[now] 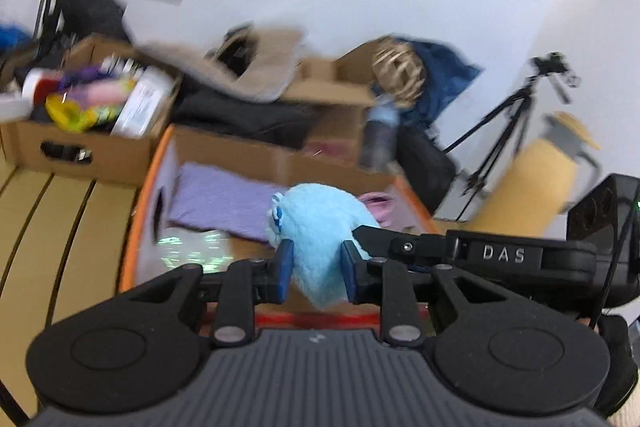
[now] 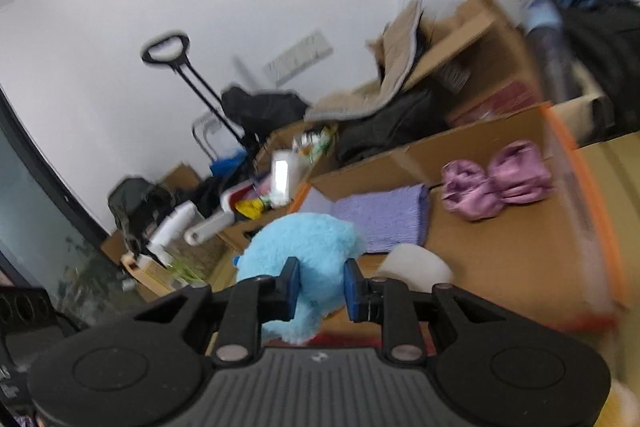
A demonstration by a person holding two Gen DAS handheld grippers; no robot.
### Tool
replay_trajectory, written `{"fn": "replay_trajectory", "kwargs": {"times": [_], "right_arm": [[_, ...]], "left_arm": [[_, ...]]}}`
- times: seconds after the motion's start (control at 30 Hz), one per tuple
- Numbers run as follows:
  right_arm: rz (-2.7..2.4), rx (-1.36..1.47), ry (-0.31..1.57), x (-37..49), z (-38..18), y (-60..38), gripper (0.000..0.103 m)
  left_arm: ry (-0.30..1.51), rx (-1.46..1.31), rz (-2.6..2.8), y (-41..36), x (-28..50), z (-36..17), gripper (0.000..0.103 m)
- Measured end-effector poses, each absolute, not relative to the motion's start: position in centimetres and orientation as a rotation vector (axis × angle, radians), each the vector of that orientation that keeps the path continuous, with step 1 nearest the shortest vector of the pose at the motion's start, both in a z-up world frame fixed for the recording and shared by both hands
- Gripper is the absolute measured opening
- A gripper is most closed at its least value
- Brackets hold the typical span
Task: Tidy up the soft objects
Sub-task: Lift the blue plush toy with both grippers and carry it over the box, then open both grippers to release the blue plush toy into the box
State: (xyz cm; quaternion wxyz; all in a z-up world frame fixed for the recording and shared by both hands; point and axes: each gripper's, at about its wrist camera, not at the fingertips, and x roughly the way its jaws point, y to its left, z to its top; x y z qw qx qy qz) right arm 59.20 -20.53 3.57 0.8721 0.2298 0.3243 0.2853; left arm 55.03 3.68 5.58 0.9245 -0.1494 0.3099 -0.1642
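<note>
A light blue plush toy point(image 1: 320, 227) hangs over an orange-rimmed cardboard box point(image 1: 136, 211). My left gripper point(image 1: 316, 267) is shut on its lower part, the blue pads pressing in from both sides. My right gripper point(image 2: 322, 289) also squeezes the plush toy point(image 2: 296, 251) between its pads. In the left wrist view it comes in from the right, and one of its fingers point(image 1: 384, 239) touches the toy. Inside the box lie a folded purple towel point(image 2: 384, 219), a crumpled pink cloth point(image 2: 496, 183) and a white soft lump point(image 2: 416, 265).
Behind the box stand more cardboard boxes point(image 1: 80, 147) full of clutter, draped with dark and beige cloth. A dark bottle point(image 1: 378, 135) stands at the box's far corner. A tripod point(image 1: 504, 123) and a yellow chair point(image 1: 536, 183) are on the right. Slatted wood point(image 1: 48, 227) lies on the left.
</note>
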Motion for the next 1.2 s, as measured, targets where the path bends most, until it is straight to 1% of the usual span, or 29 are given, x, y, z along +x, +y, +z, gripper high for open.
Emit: {"fn": "replay_trajectory", "kwargs": {"times": [0.1, 0.2, 0.23, 0.27, 0.43, 0.57, 0.63, 0.77, 0.83, 0.9, 0.97, 1.1, 1.13, 1.2], "right_arm": [[0.561, 0.445, 0.742, 62.3, 1.6, -18.6, 0.022], [0.518, 0.36, 0.788, 63.2, -0.2, -16.8, 0.02], [0.518, 0.334, 0.789, 63.2, -0.5, -16.3, 0.021], [0.511, 0.308, 0.798, 63.1, -0.6, -15.9, 0.023], [0.53, 0.269, 0.845, 63.0, -0.7, -14.8, 0.024], [0.543, 0.284, 0.803, 60.7, 2.2, -16.3, 0.024], [0.544, 0.272, 0.756, 58.7, 4.3, -17.4, 0.025], [0.532, 0.251, 0.658, 52.7, 8.6, -20.4, 0.033], [0.513, 0.22, 0.599, 48.8, 10.4, -21.8, 0.035], [0.483, 0.182, 0.539, 44.8, 11.7, -23.3, 0.036], [0.449, 0.148, 0.484, 40.6, 12.3, -24.4, 0.04], [0.401, 0.093, 0.4, 32.5, 12.6, -26.5, 0.043], [0.387, 0.084, 0.383, 30.4, 12.4, -26.7, 0.043], [0.364, 0.064, 0.339, 26.2, 12.1, -27.1, 0.046]], "left_arm": [[0.721, -0.261, -0.289, 3.7, 58.5, 3.7, 0.025], [0.75, -0.14, -0.278, 2.6, 58.9, 2.4, 0.025], [0.737, -0.129, -0.295, 2.5, 58.4, 2.4, 0.026], [0.724, -0.133, -0.312, 2.7, 58.0, 2.4, 0.03], [0.648, -0.132, -0.309, 3.8, 54.6, 4.1, 0.031], [0.59, -0.117, -0.281, 4.3, 50.7, 7.3, 0.031], [0.554, -0.131, -0.265, 4.7, 48.2, 9.0, 0.031], [0.478, -0.151, -0.257, 5.5, 42.1, 11.7, 0.031], [0.44, -0.147, -0.235, 5.5, 38.5, 12.4, 0.032], [0.398, -0.128, -0.202, 5.4, 34.9, 12.8, 0.035], [0.356, -0.114, -0.176, 5.1, 31.1, 12.9, 0.042], [0.284, -0.059, -0.154, 3.8, 23.7, 12.5, 0.046], [0.27, -0.051, -0.153, 3.4, 21.8, 12.3, 0.051], [0.24, -0.032, -0.162, 2.9, 18.4, 11.9, 0.056]]}}
